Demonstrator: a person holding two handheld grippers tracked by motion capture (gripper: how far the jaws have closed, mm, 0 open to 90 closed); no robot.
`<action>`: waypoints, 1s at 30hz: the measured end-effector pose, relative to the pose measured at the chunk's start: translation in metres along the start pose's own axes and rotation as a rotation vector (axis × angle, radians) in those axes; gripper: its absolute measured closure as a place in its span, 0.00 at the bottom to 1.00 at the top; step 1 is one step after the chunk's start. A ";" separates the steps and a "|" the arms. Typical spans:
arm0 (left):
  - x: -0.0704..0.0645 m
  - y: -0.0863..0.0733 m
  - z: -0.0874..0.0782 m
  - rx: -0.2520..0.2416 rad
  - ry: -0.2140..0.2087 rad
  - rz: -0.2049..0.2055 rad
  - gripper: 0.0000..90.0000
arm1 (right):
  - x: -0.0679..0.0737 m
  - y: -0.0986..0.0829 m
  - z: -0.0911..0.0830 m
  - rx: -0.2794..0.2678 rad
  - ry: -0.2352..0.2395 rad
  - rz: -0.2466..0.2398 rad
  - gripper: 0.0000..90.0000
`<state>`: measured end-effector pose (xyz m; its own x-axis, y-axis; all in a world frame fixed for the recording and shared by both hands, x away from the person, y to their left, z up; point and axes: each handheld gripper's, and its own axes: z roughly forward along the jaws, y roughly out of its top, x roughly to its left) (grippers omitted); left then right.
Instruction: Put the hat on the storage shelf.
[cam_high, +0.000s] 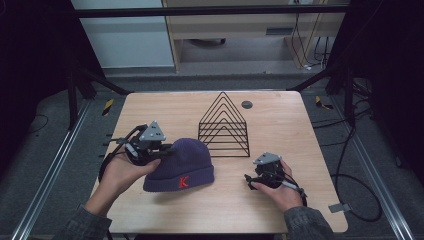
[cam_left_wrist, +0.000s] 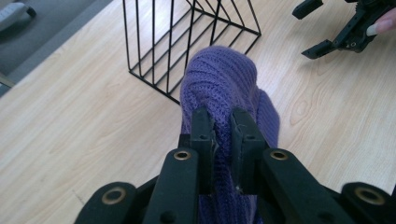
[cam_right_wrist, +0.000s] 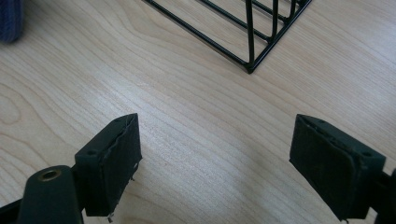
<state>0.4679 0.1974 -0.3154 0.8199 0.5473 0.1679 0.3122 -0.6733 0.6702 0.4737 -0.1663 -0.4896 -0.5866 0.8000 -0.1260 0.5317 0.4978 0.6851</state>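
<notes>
A purple knit beanie (cam_high: 186, 165) with a red K on its cuff lies on the wooden table (cam_high: 280, 130), left of centre. My left gripper (cam_high: 167, 149) is shut on the beanie's left side; in the left gripper view its jaws pinch a fold of the knit (cam_left_wrist: 223, 88). My right gripper (cam_high: 248, 180) rests to the beanie's right, near the table's front, with its jaws wide apart over bare wood and nothing between its pads (cam_right_wrist: 114, 163). The same gripper (cam_left_wrist: 322, 28) appears open at the top right of the left gripper view.
A black wire rack (cam_high: 224, 127) shaped like stacked triangles stands just behind the beanie, its corner (cam_right_wrist: 250, 67) close ahead of my right gripper. A small dark disc (cam_high: 246, 104) lies near the far edge. Dark frame posts and cables surround the table.
</notes>
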 end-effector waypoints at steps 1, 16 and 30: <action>0.000 0.000 0.000 0.000 0.000 0.000 0.90 | 0.000 0.000 0.000 0.000 0.000 0.000 0.18; 0.012 0.015 -0.028 -0.033 0.044 0.030 0.90 | 0.018 0.010 -0.002 -0.028 0.040 -0.030 0.20; 0.011 0.035 -0.036 -0.045 0.038 0.070 0.90 | 0.054 0.057 -0.006 -0.063 0.214 -0.111 0.23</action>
<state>0.4703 0.1976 -0.2637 0.8200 0.5188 0.2416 0.2327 -0.6879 0.6875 0.4684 -0.0965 -0.4533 -0.7590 0.6490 -0.0525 0.4217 0.5514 0.7198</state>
